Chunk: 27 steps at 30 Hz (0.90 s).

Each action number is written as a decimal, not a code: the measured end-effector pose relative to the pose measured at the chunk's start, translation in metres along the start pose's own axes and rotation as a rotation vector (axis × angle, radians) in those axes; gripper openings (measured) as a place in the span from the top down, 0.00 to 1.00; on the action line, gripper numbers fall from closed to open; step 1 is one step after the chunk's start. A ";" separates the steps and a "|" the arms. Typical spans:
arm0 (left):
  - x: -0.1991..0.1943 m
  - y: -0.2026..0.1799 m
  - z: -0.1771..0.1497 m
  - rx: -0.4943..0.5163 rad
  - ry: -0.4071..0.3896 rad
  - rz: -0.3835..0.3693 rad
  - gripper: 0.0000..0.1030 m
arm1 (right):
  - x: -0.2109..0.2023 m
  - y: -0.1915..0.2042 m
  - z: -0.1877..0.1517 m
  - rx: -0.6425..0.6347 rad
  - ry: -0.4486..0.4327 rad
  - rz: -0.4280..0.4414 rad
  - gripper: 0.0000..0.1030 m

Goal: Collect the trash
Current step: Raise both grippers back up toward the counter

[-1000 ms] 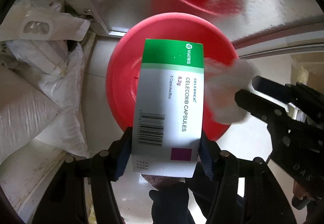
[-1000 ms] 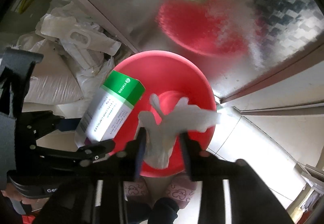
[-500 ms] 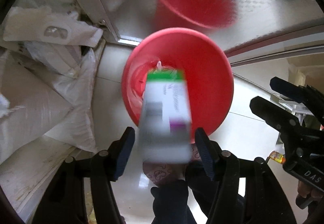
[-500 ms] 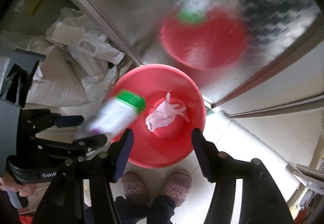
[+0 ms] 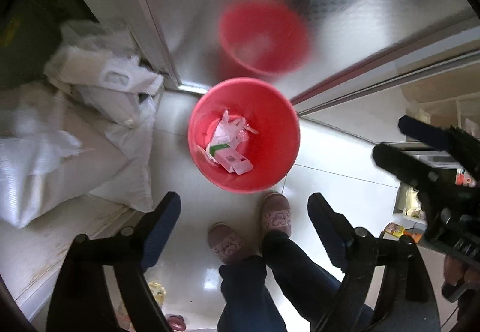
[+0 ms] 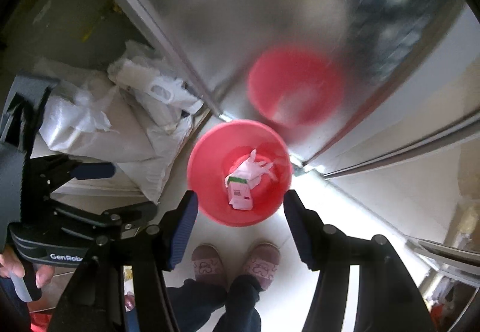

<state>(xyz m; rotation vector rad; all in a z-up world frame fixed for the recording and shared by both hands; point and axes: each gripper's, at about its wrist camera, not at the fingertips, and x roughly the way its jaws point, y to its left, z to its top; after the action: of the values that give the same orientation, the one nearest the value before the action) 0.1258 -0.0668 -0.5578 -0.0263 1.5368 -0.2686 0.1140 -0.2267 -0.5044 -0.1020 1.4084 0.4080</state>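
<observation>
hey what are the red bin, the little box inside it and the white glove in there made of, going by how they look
Red bin: looks like moulded plastic, smooth with a slight sheen, uniform colour, thin rim.
Little box: printed cardboard, judging by flat folded faces, a green band and a barcode.
White glove: probably thin disposable latex or vinyl, limp, crumpled and slightly translucent; which one cannot be told.

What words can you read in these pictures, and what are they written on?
"GenRob": white letters on the left hand-held gripper, cut off by a finger in front.
Medicine box in the red bin: barcode and print too small and blurred to read.
Nothing else readable.
</observation>
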 end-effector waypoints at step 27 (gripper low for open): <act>-0.396 -0.060 -0.021 -0.135 -0.393 0.107 0.12 | -0.340 0.062 0.058 -0.106 -0.280 0.032 0.39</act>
<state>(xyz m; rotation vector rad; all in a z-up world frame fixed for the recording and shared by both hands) 0.0916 -0.0473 -0.1584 -0.0976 1.1584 -0.0670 0.1117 -0.2247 -0.1540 -0.1047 1.1141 0.5035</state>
